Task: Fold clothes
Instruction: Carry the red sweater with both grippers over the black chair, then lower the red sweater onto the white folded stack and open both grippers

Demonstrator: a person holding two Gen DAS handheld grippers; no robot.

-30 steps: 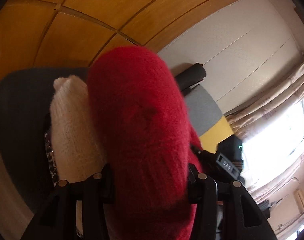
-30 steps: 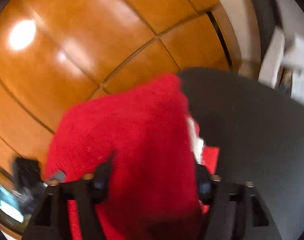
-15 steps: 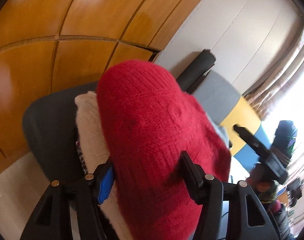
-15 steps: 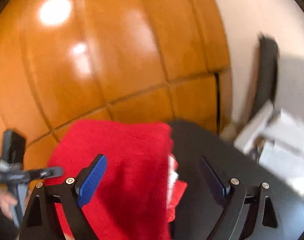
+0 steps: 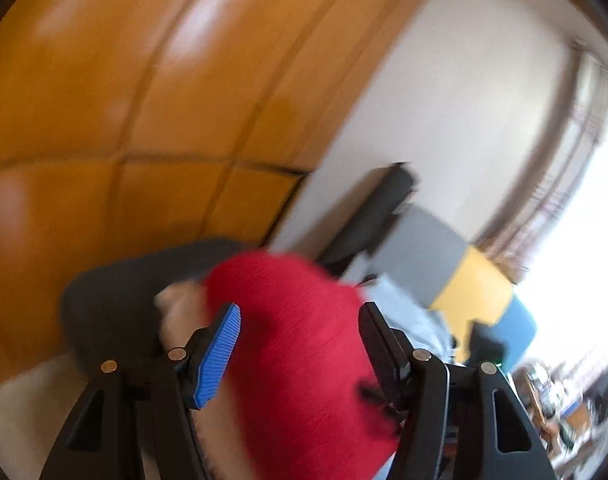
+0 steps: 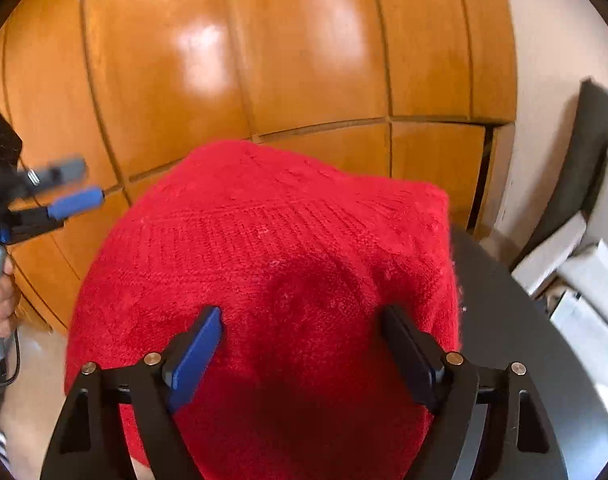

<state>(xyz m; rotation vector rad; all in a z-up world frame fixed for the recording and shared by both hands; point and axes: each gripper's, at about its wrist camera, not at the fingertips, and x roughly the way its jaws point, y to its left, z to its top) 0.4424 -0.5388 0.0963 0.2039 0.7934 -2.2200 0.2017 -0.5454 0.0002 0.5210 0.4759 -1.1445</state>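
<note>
Glossy orange-brown wood panelling [image 6: 304, 60] behind, dark round worktop [image 6: 524, 320] below. Folded red sweater [image 6: 272, 264] piled there on a cream knit [image 5: 180, 308] — possibly more garments beneath, blurred. Left claw [image 5: 300, 320] spread wide, just been opening, pads clear of the sweater. Right claw [image 6: 300, 324] also apart, just narrowed — sweater between, not pinched.

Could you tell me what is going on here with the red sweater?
A person is folding clothes with a pair of tongs in each hand. The folded red sweater lies on a cream garment on a dark chair seat. The left tongs have just been opening and the right tongs closing slightly; both are open around the sweater without pressing it.
</note>
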